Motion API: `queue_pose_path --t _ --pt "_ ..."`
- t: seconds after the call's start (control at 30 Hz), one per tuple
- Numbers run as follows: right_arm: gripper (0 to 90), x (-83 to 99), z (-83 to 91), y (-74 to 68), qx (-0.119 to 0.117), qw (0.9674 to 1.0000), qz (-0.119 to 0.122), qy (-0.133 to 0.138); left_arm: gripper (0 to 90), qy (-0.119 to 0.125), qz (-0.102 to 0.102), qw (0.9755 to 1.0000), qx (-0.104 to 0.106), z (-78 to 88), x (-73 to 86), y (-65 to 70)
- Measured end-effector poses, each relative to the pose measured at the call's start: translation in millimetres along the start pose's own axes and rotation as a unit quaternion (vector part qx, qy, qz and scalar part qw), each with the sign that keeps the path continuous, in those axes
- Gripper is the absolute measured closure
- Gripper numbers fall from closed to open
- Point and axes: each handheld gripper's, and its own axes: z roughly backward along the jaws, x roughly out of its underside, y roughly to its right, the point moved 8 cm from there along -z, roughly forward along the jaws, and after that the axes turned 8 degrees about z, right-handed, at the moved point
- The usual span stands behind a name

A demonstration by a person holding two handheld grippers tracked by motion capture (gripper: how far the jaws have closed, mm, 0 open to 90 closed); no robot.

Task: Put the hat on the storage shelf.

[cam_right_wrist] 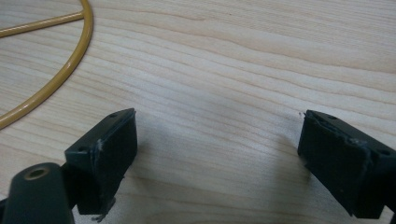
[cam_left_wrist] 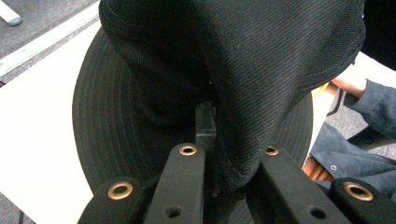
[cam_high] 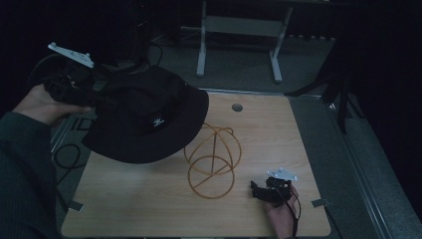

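Observation:
A black bucket hat [cam_high: 149, 117] hangs above the left part of the wooden table [cam_high: 278, 129]. My left gripper [cam_high: 102, 99] holds it at its left brim. In the left gripper view the jaws [cam_left_wrist: 219, 140] are shut on a fold of the hat's fabric [cam_left_wrist: 243, 56]. A yellow wire hat stand [cam_high: 213, 159] stands at the table's middle, partly under the hat's right brim. My right gripper [cam_high: 259, 191] rests low at the front right of the table, right of the stand. It is open [cam_right_wrist: 217, 135] over bare wood, with the stand's ring [cam_right_wrist: 70, 65] at its left.
A round hole [cam_high: 237, 107] sits in the table near its far edge. Grey frame legs [cam_high: 239, 30] stand on the floor behind the table. Cables [cam_high: 69, 154] lie on the floor at the left, and a dark tripod [cam_high: 338, 84] stands at the right.

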Motion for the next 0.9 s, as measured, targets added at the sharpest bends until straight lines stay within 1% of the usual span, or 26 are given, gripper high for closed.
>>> queue_pose_path --t 0.17,0.27,0.33,0.67,0.9 --pt "11.8 0.0 0.0 -0.1 0.000 1.0000 0.000 0.000 87.1 0.007 -0.002 0.9999 0.009 1.5 -2.4 2.8" --pt "11.8 0.0 0.0 0.0 0.000 1.0000 0.000 0.000 87.1 0.008 -0.004 0.9999 0.010 2.0 -3.8 4.1" --pt "11.8 0.0 -0.1 0.0 0.000 1.0000 0.000 0.000 87.1 0.009 -0.007 0.9999 0.012 1.8 -6.9 7.3" --pt "11.8 0.0 -0.1 0.0 0.000 1.0000 0.000 0.000 87.1 0.006 -0.017 0.9997 0.018 -0.8 -14.2 15.1" --pt "11.8 0.1 0.1 -0.3 0.000 1.0000 0.000 0.000 87.1 0.007 -0.023 0.9993 0.028 -3.5 -19.6 21.7"
